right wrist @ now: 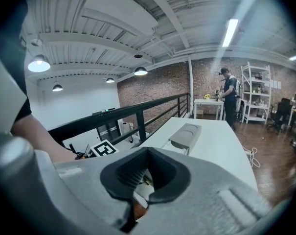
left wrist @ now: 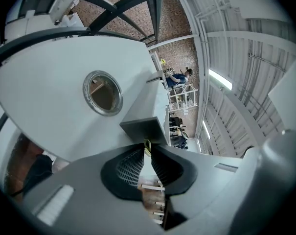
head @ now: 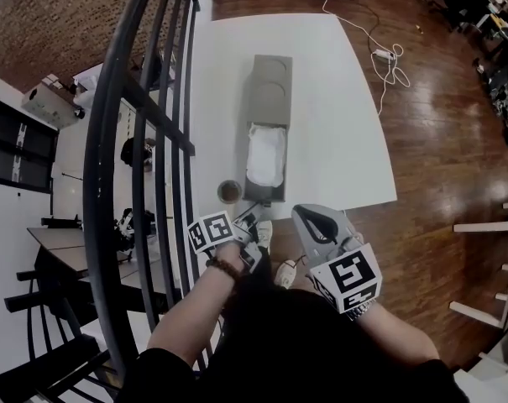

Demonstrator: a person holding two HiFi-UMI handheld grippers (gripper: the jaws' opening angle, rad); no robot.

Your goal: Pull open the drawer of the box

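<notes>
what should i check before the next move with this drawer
1. Grip: ok. The left tongs are closed on the yellow pull loop.
2. Drawer travel: ok. The drawer stands well out of the grey box, with white contents showing.
3. Room to pull further: not ok. The drawer front is close to the near edge of the table.
4. Cup clearance: cannot tell. The cup stands right beside the drawer's front corner.
5. Right tongs: ok. They are shut, empty and held beyond the table edge.
</notes>
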